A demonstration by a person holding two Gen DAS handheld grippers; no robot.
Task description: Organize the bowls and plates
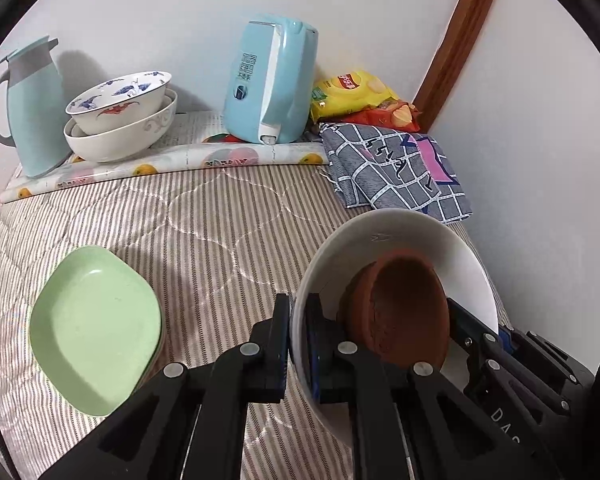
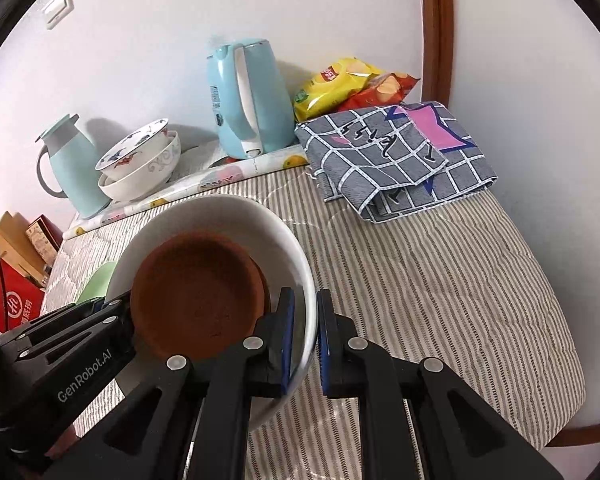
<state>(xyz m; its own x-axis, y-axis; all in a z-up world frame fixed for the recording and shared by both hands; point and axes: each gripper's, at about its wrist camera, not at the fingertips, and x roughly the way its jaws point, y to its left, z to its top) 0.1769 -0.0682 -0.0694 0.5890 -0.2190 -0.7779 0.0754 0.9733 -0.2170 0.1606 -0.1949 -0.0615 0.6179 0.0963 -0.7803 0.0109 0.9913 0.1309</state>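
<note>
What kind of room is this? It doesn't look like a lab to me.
Most likely a room in someone's home, not a lab. A quilted striped cover serves as the work surface; at the back stand an electric kettle, stacked patterned bowls and bags of crisps.

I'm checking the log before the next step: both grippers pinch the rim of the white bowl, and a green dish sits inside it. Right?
Not quite. The dish inside the white bowl is brown, as the right wrist view shows; the green dishes lie apart on the striped cloth. The rest holds: the left gripper and right gripper each pinch the bowl's rim.
</note>
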